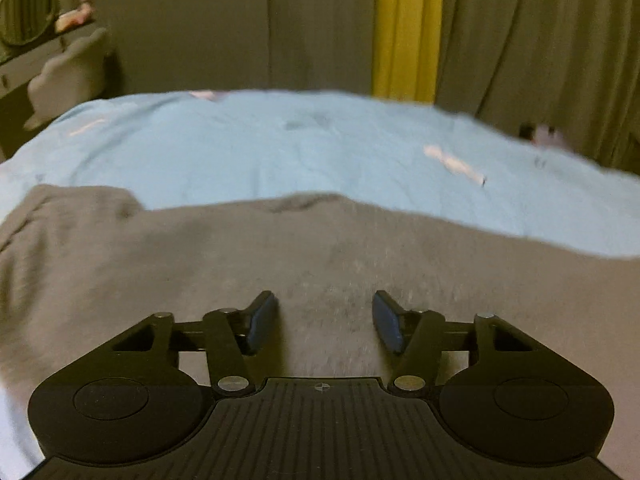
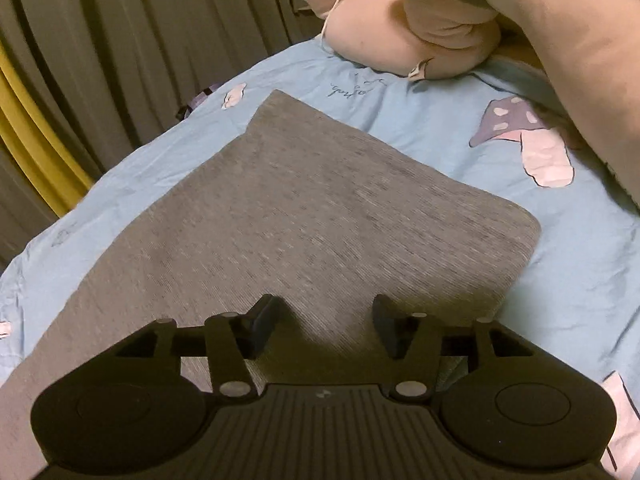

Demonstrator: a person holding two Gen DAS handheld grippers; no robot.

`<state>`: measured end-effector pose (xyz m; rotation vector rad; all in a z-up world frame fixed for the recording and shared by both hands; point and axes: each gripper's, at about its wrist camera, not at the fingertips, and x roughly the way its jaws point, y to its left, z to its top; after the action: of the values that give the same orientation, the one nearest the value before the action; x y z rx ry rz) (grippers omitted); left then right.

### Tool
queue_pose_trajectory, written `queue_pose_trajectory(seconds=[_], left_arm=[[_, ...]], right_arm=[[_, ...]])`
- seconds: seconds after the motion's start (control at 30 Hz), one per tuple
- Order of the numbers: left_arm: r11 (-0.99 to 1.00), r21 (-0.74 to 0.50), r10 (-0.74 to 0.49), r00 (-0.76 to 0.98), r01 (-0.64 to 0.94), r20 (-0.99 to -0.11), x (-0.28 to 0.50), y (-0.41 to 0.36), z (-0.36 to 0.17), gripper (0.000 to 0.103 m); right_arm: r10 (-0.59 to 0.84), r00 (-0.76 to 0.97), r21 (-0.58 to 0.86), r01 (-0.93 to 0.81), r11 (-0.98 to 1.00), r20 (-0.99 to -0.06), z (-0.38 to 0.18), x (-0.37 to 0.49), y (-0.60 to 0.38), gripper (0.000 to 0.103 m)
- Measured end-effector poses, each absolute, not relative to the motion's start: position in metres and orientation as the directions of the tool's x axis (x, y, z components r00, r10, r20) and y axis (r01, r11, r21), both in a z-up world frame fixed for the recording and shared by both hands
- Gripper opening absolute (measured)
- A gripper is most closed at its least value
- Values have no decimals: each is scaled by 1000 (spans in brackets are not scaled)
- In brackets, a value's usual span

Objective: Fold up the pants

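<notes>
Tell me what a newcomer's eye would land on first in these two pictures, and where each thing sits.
The grey pants stand out first, spread flat on the light blue bedsheet and filling the middle of both views. Over them hang the left hand-held gripper and the right hand-held gripper, both open with nothing between the pads. Next come the mushroom print on the sheet at right and the yellow curtain strip behind the bed.

A home bedroom: blue-sheeted bed (image 1: 280, 148), curtains (image 1: 540, 40), dressing table mirror (image 1: 26, 10).
</notes>
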<state>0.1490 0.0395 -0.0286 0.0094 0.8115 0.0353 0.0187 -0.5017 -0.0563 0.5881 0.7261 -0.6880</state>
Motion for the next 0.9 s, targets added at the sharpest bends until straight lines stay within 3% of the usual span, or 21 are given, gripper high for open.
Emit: queue_pose_trajectory(seconds=[0.07, 0.13, 0.23, 0.3, 0.4, 0.47, 0.57, 0.6, 0.67, 0.73, 0.8, 0.9], left_arm=[[993, 69, 117, 656, -99, -745, 162, 45, -46, 60], [990, 25, 113, 685, -137, -720, 160, 59, -44, 60], [967, 105, 241, 695, -233, -677, 150, 85, -36, 60], [942, 164, 324, 673, -292, -664, 143, 106, -35, 58], [939, 94, 303, 663, -331, -685, 119, 137, -29, 63], [929, 20, 276, 656, -369, -702, 102, 150, -25, 68], [924, -98, 194, 675, -369, -711, 85, 147, -11, 71], [926, -131, 164, 691, -354, -704, 79, 141, -9, 78], [929, -190, 101, 713, -316, -694, 69, 124, -8, 89], [934, -232, 37, 720, -272, -693, 68, 101, -12, 93], [949, -225, -7, 697, -222, -717, 68, 81, -20, 93], [982, -90, 53, 704, -165, -708, 66, 56, -26, 94]], right_arm=[[-338, 590, 294, 723, 625, -733, -56, 15, -503, 63], [-313, 632, 383, 718, 582, -709, -58, 4, -516, 61], [-376, 591, 360, 770, 527, -714, -53, -13, -537, 31], [-408, 561, 346, 801, 489, -721, -51, -28, -550, 22], [-471, 537, 321, 826, 464, -700, -39, -53, -554, 24], [-519, 473, 291, 871, 396, -712, -33, -69, -556, 32], [-354, 608, 497, 790, 359, -711, -38, -87, -565, 32], [-286, 648, 551, 756, 353, -706, -41, -87, -566, 33], [-220, 662, 584, 742, 330, -717, -48, -84, -566, 47], [-224, 627, 545, 768, 336, -746, -54, -80, -566, 56], [-249, 601, 532, 794, 295, -760, -60, -85, -571, 54], [-330, 591, 522, 806, 280, -736, -59, -98, -576, 56]])
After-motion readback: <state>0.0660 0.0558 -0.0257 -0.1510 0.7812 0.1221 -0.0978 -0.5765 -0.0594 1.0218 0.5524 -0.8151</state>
